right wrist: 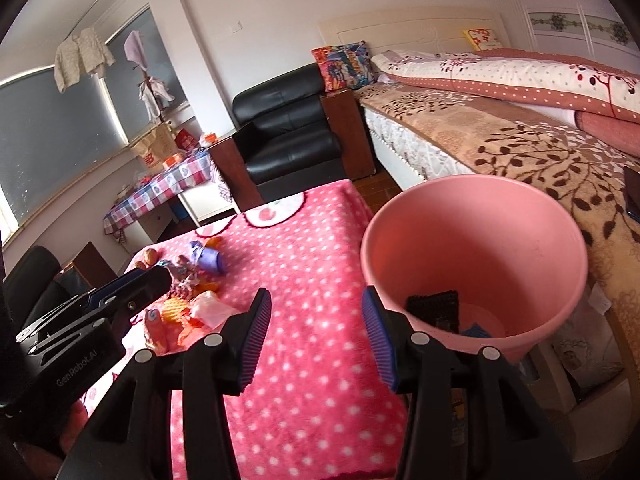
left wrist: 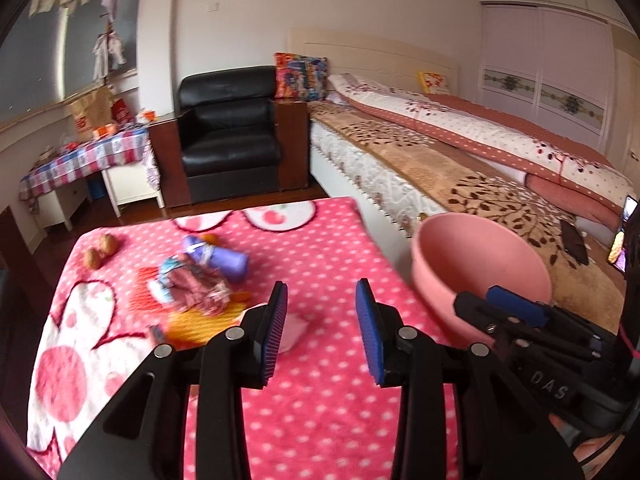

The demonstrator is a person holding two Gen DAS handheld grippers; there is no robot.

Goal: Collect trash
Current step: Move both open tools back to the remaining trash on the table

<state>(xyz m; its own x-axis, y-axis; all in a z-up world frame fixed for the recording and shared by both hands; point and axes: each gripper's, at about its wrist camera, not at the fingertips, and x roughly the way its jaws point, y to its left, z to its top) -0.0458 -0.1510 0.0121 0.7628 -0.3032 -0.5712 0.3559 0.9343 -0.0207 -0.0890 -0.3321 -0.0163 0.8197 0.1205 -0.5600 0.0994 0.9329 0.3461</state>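
A pile of trash lies on the pink dotted blanket: a crumpled patterned wrapper, an orange wrapper, a pale pink scrap and a purple roll. My left gripper hovers open just right of the pile, with nothing between its pads. A pink bin stands off the blanket's right edge and holds a black wrapper and a blue scrap. My right gripper is open and empty, beside the bin's near left rim. In the left wrist view the right gripper reaches over that rim.
Two walnuts sit at the blanket's far left corner. A bed runs along the right, behind the bin, with a phone on it. A black armchair and a checked table stand beyond the blanket.
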